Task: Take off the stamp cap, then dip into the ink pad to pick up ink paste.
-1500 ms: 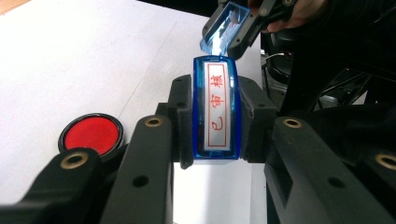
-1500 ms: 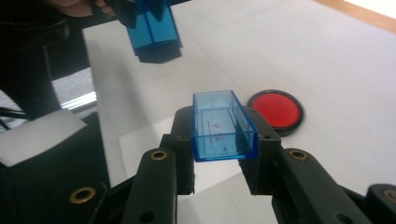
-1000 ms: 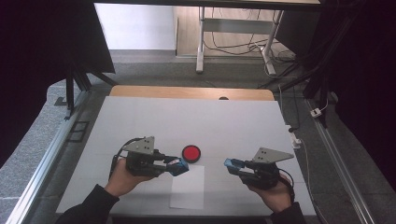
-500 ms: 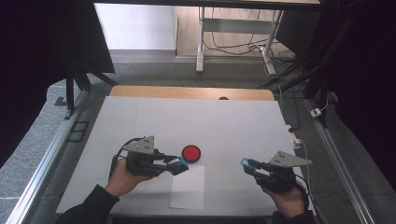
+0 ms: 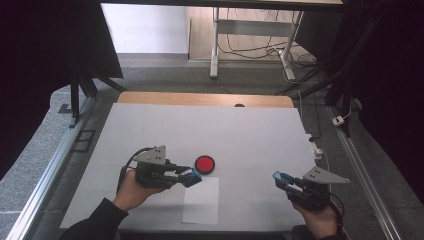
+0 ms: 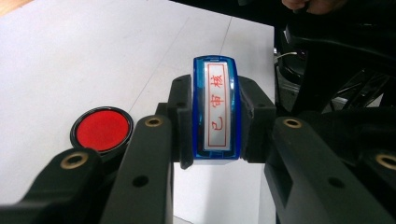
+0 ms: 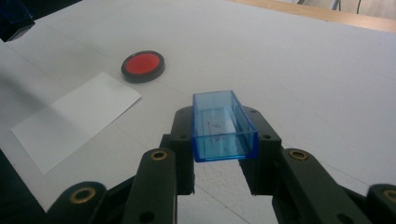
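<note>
Blue plastic shows between both pairs of jaws. The left gripper [image 5: 192, 177] is pinching a stamp [image 6: 217, 109], a blue block with a white face and red characters, gripped by its two long sides. Seen from above, that stamp hangs just beside the red ink pad [image 5: 205, 164], on the pad's near left side, and above the far left corner of the sheet of paper [image 5: 201, 200]. The paper lies flat on the white table [image 5: 240, 130], just on the near side of the ink pad and not touching it.

The right gripper [image 5: 279, 178] is pinching the stamp's clear blue cap [image 7: 224, 126], an open box with its hollow side turned up. It is held well to the right of the ink pad, over bare table, with nothing lying between it and the pad.

From the right gripper view the ink pad [image 7: 143, 65] sits beyond the paper [image 7: 74, 119], lid off and red surface exposed, and a corner of the stamp juts in at the upper left. A bare wooden strip [image 5: 200, 98] runs along the table's far edge, well beyond the pad.
</note>
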The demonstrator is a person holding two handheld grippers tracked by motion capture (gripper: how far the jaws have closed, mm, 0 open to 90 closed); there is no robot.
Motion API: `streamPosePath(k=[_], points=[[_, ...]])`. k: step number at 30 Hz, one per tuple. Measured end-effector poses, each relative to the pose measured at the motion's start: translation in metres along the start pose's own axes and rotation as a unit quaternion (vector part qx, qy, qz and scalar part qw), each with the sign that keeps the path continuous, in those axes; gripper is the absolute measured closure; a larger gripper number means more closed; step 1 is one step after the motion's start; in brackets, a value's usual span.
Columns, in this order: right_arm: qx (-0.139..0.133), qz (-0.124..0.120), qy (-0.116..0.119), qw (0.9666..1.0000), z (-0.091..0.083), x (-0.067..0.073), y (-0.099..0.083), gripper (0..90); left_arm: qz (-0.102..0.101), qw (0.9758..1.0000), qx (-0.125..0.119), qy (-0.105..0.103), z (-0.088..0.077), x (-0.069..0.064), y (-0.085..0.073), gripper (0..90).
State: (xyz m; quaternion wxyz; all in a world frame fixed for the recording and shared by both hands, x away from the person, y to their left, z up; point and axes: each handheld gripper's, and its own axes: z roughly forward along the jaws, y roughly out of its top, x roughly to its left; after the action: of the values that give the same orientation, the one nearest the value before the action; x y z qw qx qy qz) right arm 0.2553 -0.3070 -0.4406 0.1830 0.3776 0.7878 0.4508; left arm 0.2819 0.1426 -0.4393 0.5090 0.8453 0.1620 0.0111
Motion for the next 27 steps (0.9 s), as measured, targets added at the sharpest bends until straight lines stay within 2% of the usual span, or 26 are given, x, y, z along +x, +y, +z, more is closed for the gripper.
streamPosePath(k=[12,16,21,27], points=[[0.008,-0.007,0.000,0.9999,-0.001,-0.001,-0.003,68.6,-0.008,0.9998,0.007,0.019,0.001,0.002,0.003,69.6],[0.010,-0.012,0.001,0.9999,-0.001,0.000,-0.003,68.6,-0.012,0.9993,0.017,0.032,0.005,0.005,0.006,69.6],[0.010,-0.016,0.004,0.9998,-0.001,0.001,-0.003,68.6,-0.021,0.9988,0.017,0.041,0.008,0.009,0.008,69.6],[0.008,-0.014,0.002,0.9999,-0.002,0.001,-0.004,68.6,-0.019,0.9981,0.026,0.052,0.014,0.013,0.013,69.6]])
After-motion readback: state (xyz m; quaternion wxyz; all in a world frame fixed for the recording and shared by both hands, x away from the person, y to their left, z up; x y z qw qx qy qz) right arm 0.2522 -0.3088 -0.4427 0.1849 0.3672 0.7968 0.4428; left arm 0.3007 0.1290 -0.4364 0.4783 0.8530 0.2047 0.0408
